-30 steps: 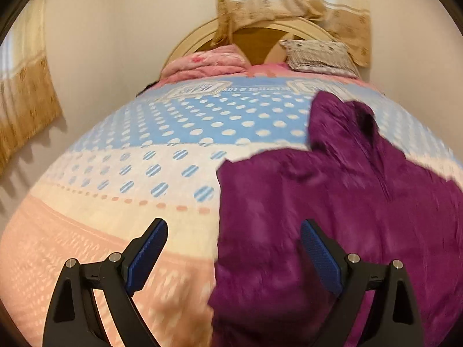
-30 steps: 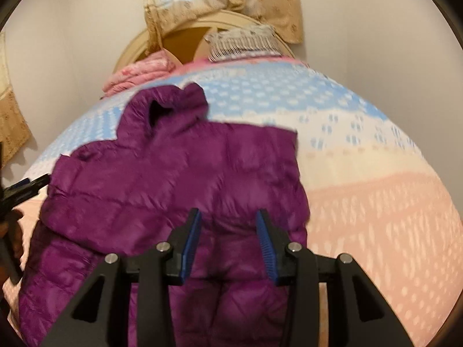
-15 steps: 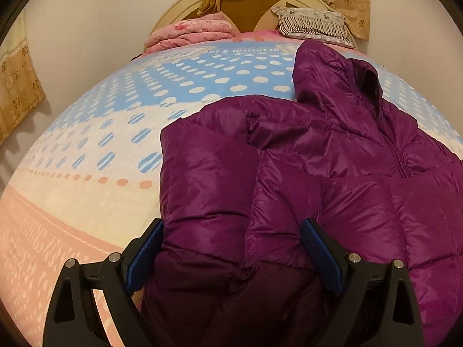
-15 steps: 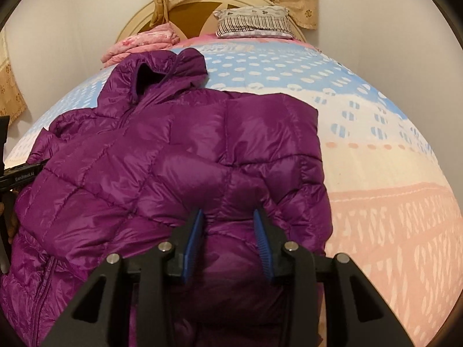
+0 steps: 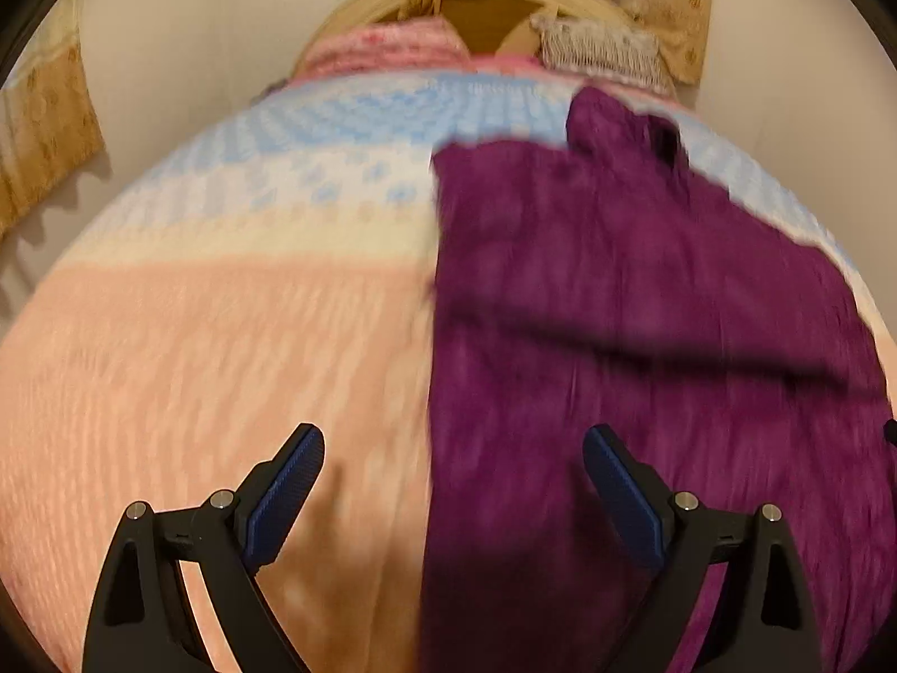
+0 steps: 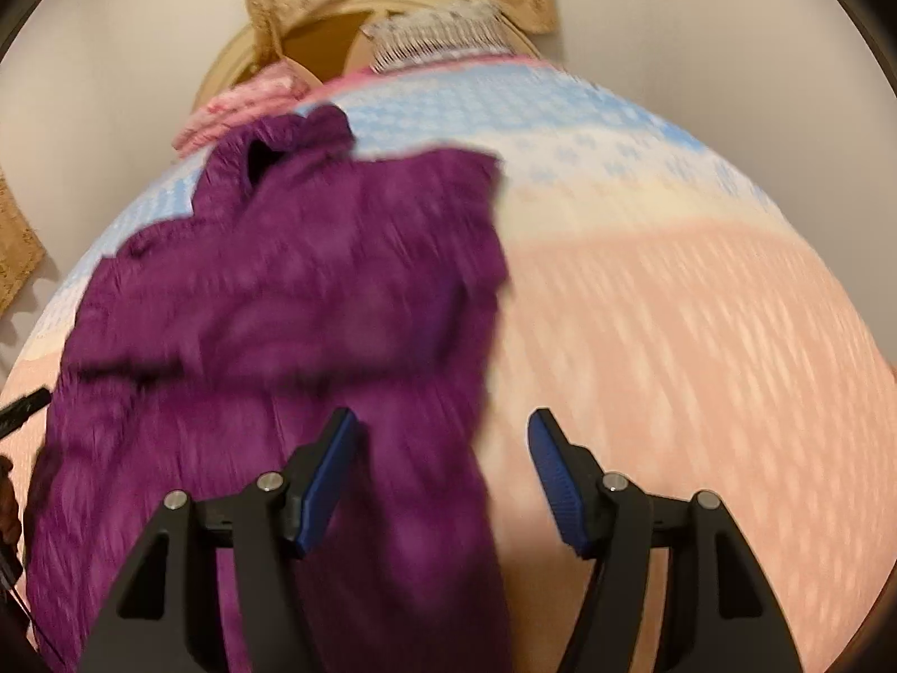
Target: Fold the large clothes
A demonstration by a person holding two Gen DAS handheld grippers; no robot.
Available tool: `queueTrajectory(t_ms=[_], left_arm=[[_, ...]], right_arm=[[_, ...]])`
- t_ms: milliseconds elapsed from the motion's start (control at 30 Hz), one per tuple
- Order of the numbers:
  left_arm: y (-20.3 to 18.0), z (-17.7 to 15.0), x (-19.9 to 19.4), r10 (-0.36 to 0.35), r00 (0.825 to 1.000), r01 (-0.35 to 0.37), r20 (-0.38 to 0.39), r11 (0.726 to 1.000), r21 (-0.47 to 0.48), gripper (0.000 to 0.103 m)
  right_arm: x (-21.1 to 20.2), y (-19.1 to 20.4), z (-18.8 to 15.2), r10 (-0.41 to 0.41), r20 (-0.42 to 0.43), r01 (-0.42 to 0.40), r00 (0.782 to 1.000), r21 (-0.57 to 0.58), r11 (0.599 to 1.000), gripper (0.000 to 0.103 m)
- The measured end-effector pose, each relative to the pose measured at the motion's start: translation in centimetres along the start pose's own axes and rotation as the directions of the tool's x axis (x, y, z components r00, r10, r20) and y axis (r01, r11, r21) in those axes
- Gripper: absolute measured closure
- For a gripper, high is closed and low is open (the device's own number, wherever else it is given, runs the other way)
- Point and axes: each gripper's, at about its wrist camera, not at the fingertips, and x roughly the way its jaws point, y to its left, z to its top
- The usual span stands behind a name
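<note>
Both my grippers hang over the bed with nothing clamped. My left gripper has its jaws spread wide; the left edge of the purple jacket runs up between them, but neither blue pad presses on it. My right gripper has just been opening its jaws, and they stand well apart now; the jacket's right edge lies between them, close beside the left pad, with the right pad over bare bedspread.

From the left wrist, the jacket lies flat on the bedspread from about twelve o'clock round to five, its hood up at one o'clock toward the headboard. From the right wrist it fills seven to twelve o'clock, the hood at eleven. Both views are smeared with motion, so I cannot make out the quilting or zip.

At twelve o'clock beyond the jacket sit a folded pink blanket and a striped pillow against the rounded headboard, with beige curtains on the wall at ten o'clock. At nine o'clock in the right view a tip of my left gripper shows beside the jacket.
</note>
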Motion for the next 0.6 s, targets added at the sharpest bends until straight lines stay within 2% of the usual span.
queueTrajectory(t_ms=[67,100,133,167,200,233,267,400,533,600], left_arm=[[0.1,-2.2,-0.1,-0.004,0.998,0.005,-0.056,1.0,0.018,0.009],[0.1,-3.0,-0.7,-0.03,0.998,0.03,-0.046,0.999,0.017,0.01],[-0.1,-3.6,-1.2,-0.047,0.998,0.048,-0.029,0.998,0.032,0.021],[-0.6,-4.1,-1.6,-0.077,0.997,0.078,-0.022,0.995,0.055,0.047],[-1.0,-4.3,-2.1,-0.075,0.997,0.075,-0.007,0.994,0.075,0.05],[-1.5,-4.5,-2.6,-0.069,0.998,0.068,0.011,0.992,0.106,0.084],[-1.9,-4.8,-2.9,-0.086,0.996,0.084,0.005,0.989,0.124,0.098],[-1.6,-6.6,-5.2,-0.051,0.998,0.042,0.045,0.982,0.183,0.1],[0.2,-8.6,-7.4,-0.08,0.996,0.07,0.036,0.973,0.218,0.1],[0.7,-10.1,-9.2,-0.096,0.994,0.079,0.052,0.962,0.26,0.096]], right_arm=[[-1.3,0.1,-1.7,0.003,0.016,-0.002,1.0,-0.011,1.0,0.04],[-2.2,0.5,-2.8,-0.005,0.025,0.006,1.0,-0.036,0.999,0.044],[-2.6,1.0,-3.6,-0.003,0.023,0.005,1.0,-0.061,0.998,0.062],[-2.8,1.6,-4.4,0.007,0.02,-0.005,1.0,-0.088,0.996,0.079],[-3.1,2.0,-4.8,0.02,0.026,-0.017,0.999,-0.096,0.995,0.085],[-3.3,2.2,-5.2,0.035,0.03,-0.032,0.999,-0.097,0.995,0.09],[-3.6,2.4,-5.5,0.042,0.027,-0.039,0.999,-0.1,0.994,0.092],[-4.9,2.9,-6.8,0.047,0.013,-0.045,0.999,-0.121,0.992,0.094],[-7.1,2.7,-9.1,0.069,-0.021,-0.071,0.997,-0.147,0.987,0.094],[-8.0,2.8,-10.2,0.064,-0.038,-0.07,0.997,-0.178,0.982,0.094]])
